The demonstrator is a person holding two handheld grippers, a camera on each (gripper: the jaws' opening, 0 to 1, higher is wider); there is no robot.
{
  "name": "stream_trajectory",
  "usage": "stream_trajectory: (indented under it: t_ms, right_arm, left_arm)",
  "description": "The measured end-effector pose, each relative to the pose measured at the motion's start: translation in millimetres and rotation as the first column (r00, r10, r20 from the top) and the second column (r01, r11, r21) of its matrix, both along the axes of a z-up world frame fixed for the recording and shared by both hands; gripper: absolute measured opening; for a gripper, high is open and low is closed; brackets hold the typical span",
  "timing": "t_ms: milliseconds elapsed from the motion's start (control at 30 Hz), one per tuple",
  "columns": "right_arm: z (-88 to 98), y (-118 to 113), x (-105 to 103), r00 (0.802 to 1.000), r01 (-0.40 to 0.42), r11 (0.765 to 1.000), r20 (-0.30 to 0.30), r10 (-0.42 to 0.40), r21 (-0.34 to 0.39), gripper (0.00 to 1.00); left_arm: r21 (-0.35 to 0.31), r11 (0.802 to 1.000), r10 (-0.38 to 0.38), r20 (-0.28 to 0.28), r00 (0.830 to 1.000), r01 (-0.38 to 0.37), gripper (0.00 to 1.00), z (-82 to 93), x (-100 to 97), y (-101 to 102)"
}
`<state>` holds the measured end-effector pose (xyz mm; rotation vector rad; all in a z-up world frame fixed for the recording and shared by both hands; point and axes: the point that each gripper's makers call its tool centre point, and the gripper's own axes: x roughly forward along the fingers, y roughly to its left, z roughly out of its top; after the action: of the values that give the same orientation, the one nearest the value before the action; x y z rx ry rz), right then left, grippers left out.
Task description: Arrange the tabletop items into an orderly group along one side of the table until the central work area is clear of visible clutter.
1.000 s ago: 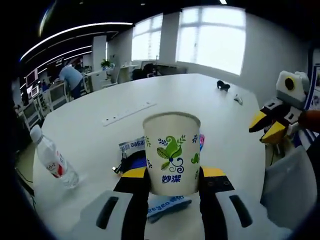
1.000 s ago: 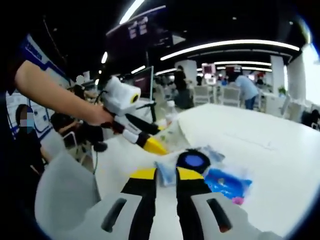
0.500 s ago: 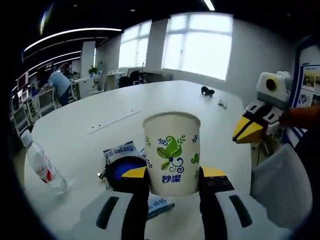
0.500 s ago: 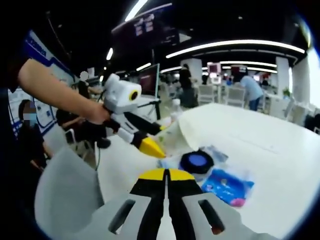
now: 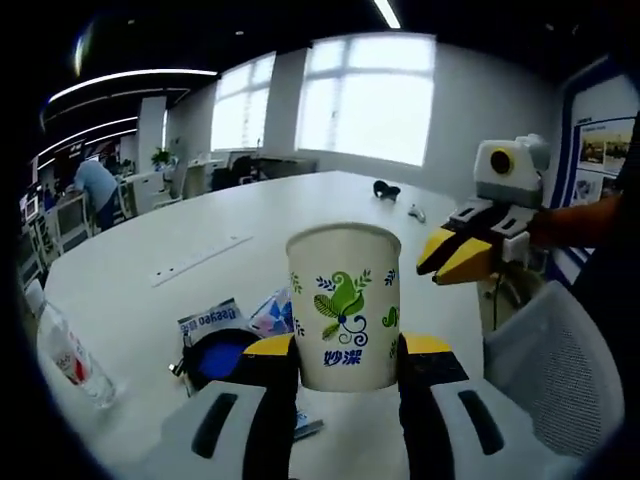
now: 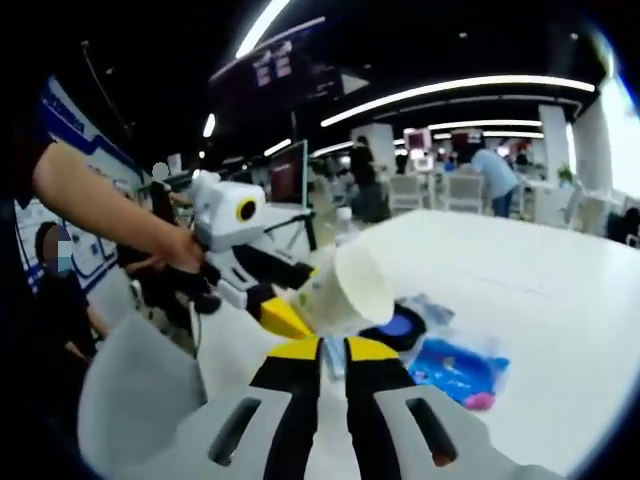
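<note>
So my left gripper (image 5: pixel 343 350) had its jaws clamped on a paper cup (image 5: pixel 343 305), one yellow-tipped jaw on each side of it down near the base. The cup sat upright between them, white with a green leaf print and blue lettering, held up above the white table (image 5: pixel 300 215). In the right gripper view that same cup (image 6: pixel 345 288) showed tipped on its side, open mouth facing my camera, and the person's hand (image 6: pixel 180 255) was wrapped around the left gripper's handle.

My right gripper (image 6: pixel 334 350) was holding nothing, jaws nearly together with just a thin slit between the tips. From the left gripper view it hung off to the right above the table edge.

Down on the table behind the cup there was a round blue-topped black thing (image 5: pixel 222 355), a couple of snack packets (image 5: pixel 212 320) just beside it, and a water bottle (image 5: pixel 65 350) further left. A long white strip (image 5: pixel 200 260) lay further out, well apart from the pile. A grey chair back (image 5: pixel 545 360) sat at the right.
</note>
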<state>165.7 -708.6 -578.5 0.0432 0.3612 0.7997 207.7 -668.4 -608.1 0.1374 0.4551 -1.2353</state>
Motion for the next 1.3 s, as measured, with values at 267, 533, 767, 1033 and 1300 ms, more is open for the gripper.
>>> stream_trajectory:
  t_ms: [267,533,767,1033,1300]
  right_arm:
    - [2.2,-0.2,4.3,1.0,0.02,0.999,-0.006,-0.019,0.035,0.22]
    - [3.9,4.9,0.8,1.0,0.006,0.998,-0.014,-0.005,0.065,0.3]
    - [9.3,3.6,0.9,1.0,0.013,0.996,-0.003,-0.013,0.085,0.31]
    - [14.7,3.3,0.2,1.0,0.019,0.995,0.011,-0.02,0.098,0.3]
    - [16.3,4.2,-0.7,1.0,0.022,0.994,0.017,-0.024,0.111,0.3]
  left_arm:
    - [-0.017,0.999,-0.03,0.021,0.999,0.03,0.37,6.0,-7.3,-7.1]
    - [-0.045,0.997,-0.055,0.069,0.996,0.058,0.37,16.5,-13.3,-14.6]
    - [-0.045,0.996,-0.079,0.073,0.994,0.082,0.37,19.9,-21.2,-18.3]
    - [-0.034,0.996,-0.083,0.107,0.991,0.087,0.37,22.1,-20.4,-18.3]
    - [-0.013,0.996,-0.09,0.117,0.989,0.092,0.37,19.3,-20.5,-18.1]
